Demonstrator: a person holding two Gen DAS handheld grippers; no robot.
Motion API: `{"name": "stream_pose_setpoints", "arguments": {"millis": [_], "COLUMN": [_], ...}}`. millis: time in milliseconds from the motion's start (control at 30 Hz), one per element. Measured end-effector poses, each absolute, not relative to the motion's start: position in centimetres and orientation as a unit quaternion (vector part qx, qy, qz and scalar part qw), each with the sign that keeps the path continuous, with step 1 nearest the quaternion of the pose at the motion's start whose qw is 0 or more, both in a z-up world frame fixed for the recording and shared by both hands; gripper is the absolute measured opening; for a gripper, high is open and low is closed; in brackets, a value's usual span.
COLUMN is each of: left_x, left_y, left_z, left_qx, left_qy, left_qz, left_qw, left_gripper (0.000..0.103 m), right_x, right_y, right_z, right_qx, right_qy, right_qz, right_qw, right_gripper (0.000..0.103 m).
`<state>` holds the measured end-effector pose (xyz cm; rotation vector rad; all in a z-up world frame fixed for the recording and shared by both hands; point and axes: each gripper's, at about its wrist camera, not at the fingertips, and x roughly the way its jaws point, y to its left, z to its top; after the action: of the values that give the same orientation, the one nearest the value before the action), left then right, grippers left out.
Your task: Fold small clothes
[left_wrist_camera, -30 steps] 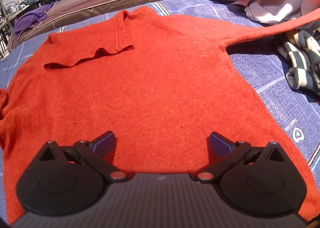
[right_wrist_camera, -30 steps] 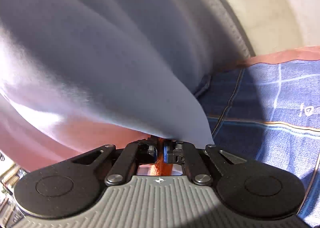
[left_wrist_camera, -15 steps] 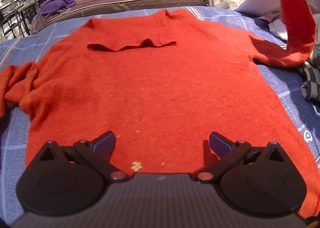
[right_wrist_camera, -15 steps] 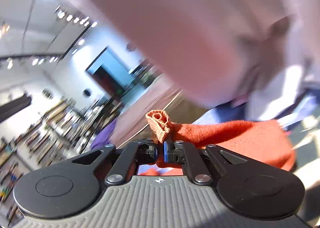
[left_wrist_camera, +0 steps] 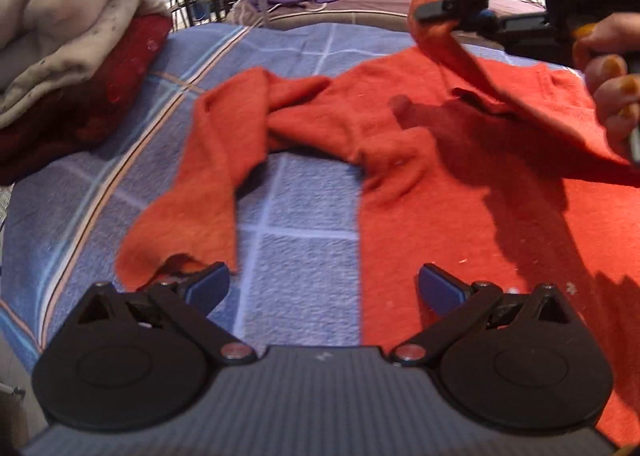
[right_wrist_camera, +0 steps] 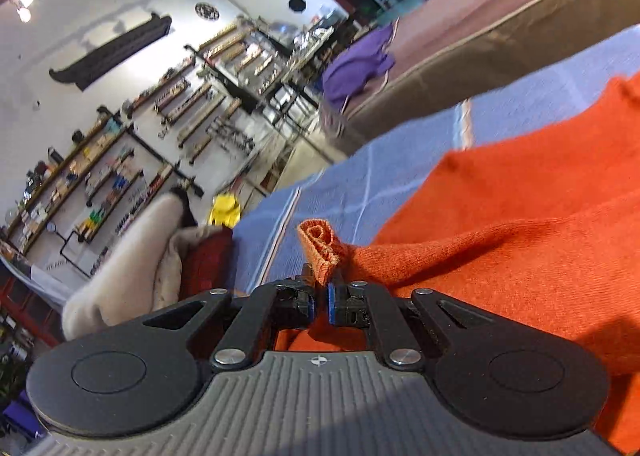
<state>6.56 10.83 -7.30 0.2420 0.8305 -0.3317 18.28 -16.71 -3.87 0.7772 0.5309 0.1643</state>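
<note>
Since the earlier frames, both hands have swung across the bed: the right gripper (right_wrist_camera: 322, 298), which was off beside a pale garment at the bed's edge, now carries its sleeve in over the sweater's body, and the left gripper (left_wrist_camera: 324, 288) has shifted from over the middle of the sweater to its other side, where the second sleeve lies.

Spread flat on the blue checked bedspread (left_wrist_camera: 304, 240) is the orange-red knitted sweater (left_wrist_camera: 500, 207), its body filling the view from 1 to 5 o'clock in the left wrist camera. One sleeve (left_wrist_camera: 208, 175) trails loosely across the bedspread from 12 o'clock down toward 8 o'clock, its cuff ending just by the left fingers (left_wrist_camera: 208, 284). Those fingers are spread wide, with only bedspread and the sweater's edge between them; they pinch nothing.

At 1 to 2 o'clock in the same view, the right gripper (left_wrist_camera: 460, 9) holds the other sleeve (left_wrist_camera: 480, 71) lifted above the sweater's body, a person's hand (left_wrist_camera: 612, 75) behind it. From the right wrist camera, the right fingers (right_wrist_camera: 338, 296) are pressed together on the rolled cuff (right_wrist_camera: 320, 248) of this sleeve, which sticks up just beyond their tips.

A folded stack of grey and dark red fabric (left_wrist_camera: 68, 55) sits on the bedspread at 10 o'clock.
</note>
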Motion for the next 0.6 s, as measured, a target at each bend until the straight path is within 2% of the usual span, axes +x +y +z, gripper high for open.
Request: {"name": "stream_pose_setpoints", "arguments": {"millis": [67, 133, 167, 200, 233, 267, 300, 367, 500, 533, 567, 600], "left_x": [6.7, 7.0, 6.9, 6.9, 7.0, 7.0, 7.0, 7.1, 8.8, 9.4, 10.2, 11.2], "left_y": [11.4, 11.4, 11.3, 11.0, 10.5, 10.1, 9.7, 8.7, 6.3, 5.6, 4.6, 3.3], "left_z": [-7.4, -7.4, -7.4, -7.3, -7.2, -7.1, -6.9, -6.3, -4.3, -3.8, -3.5, -3.4], "left_qx": [0.11, 0.102, 0.1, 0.099, 0.1, 0.102, 0.104, 0.108, 0.084, 0.077, 0.075, 0.084], "left_qy": [0.405, 0.406, 0.407, 0.405, 0.4, 0.393, 0.385, 0.372, 0.341, 0.332, 0.323, 0.323], "left_qz": [-0.157, -0.158, -0.163, -0.168, -0.173, -0.178, -0.183, -0.191, -0.234, -0.246, -0.257, -0.265], "left_qw": [0.894, 0.894, 0.893, 0.893, 0.894, 0.897, 0.898, 0.902, 0.907, 0.908, 0.908, 0.905], "left_gripper": [0.103, 0.103, 0.103, 0.103, 0.103, 0.103, 0.103, 0.103, 0.102, 0.098, 0.095, 0.086], "right_x": [17.8, 17.8, 17.8, 17.9, 17.0, 15.8, 14.7, 12.2, 7.9, 7.2, 6.5, 5.8], "right_y": [-15.9, -16.0, -16.1, -15.3, -15.9, -16.8, -17.5, -18.9, -21.0, -21.8, -22.7, -23.7], "right_z": [-3.8, -4.3, -4.8, -5.8, -6.0, -5.9, -5.7, -4.8, -3.5, -3.5, -4.0, -4.7], "right_qx": [0.338, 0.306, 0.298, 0.301, 0.315, 0.33, 0.34, 0.331, 0.203, 0.167, 0.13, 0.1], "right_qy": [0.271, 0.295, 0.308, 0.315, 0.313, 0.301, 0.284, 0.254, 0.241, 0.255, 0.271, 0.283], "right_qz": [0.069, 0.072, 0.079, 0.081, 0.079, 0.077, 0.077, 0.07, 0.0, -0.028, -0.06, -0.088], "right_qw": [0.899, 0.902, 0.9, 0.896, 0.893, 0.891, 0.893, 0.906, 0.949, 0.952, 0.952, 0.95], "right_gripper": [0.012, 0.02, 0.033, 0.053, 0.066, 0.091, 0.103, 0.103, 0.103, 0.097, 0.075, 0.047]}}
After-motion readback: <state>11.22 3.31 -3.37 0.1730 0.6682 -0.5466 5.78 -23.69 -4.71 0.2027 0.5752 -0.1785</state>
